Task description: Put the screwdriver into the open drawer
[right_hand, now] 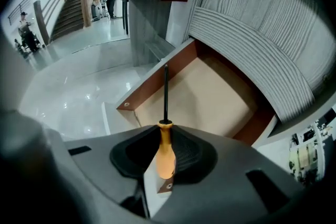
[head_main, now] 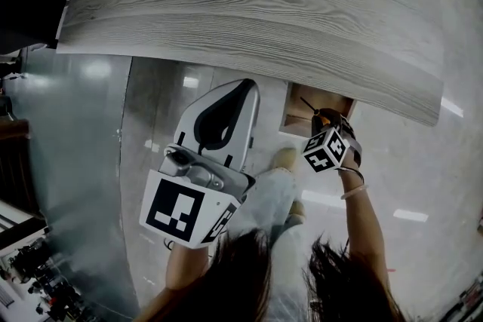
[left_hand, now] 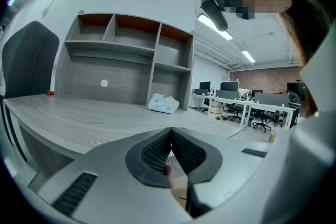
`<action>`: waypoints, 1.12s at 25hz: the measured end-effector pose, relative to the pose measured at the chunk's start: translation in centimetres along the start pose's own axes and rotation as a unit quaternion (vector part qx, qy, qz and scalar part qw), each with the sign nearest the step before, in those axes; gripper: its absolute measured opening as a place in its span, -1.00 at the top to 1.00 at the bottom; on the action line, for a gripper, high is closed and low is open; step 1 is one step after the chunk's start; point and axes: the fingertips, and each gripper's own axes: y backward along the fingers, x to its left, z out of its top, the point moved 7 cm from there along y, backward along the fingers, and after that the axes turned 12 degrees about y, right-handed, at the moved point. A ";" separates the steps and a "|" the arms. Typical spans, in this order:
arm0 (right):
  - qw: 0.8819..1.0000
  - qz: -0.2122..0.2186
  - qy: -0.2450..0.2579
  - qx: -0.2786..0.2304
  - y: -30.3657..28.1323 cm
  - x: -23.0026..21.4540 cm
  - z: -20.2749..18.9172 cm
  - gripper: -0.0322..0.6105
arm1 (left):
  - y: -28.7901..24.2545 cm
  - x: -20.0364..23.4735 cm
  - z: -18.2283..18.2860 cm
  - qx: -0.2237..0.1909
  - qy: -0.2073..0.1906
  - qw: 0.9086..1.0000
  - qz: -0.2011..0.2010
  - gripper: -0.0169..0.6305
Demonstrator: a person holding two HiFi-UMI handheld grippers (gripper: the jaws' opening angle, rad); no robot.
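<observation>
over the open drawer (right_hand: 150,87), we held the screwdriver (right_hand: 165,153) in our right gripper (right_hand: 167,136).
its jaws were clamped on the orange handle, and the dark shaft pointed forward above the drawer's tan floor, not touching it. from the head view the right gripper (head_main: 321,118) hung just past the front edge of the grey wood desk (head_main: 249,11), above the drawer (head_main: 296,108) pulled out beneath it. we kept our left gripper (head_main: 219,124) off to the side, well apart from the drawer; its jaws were closed tip to tip with nothing between them (left_hand: 170,136), facing a shelf unit (left_hand: 126,60) and a white packet (left_hand: 163,104) on the desktop.
</observation>
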 end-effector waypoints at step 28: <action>0.996 0.019 0.008 0.081 -4.9 0.9 -0.8 0.63 | -0.9 0.9 -2.4 0.034 0.002 0.999 0.021 0.90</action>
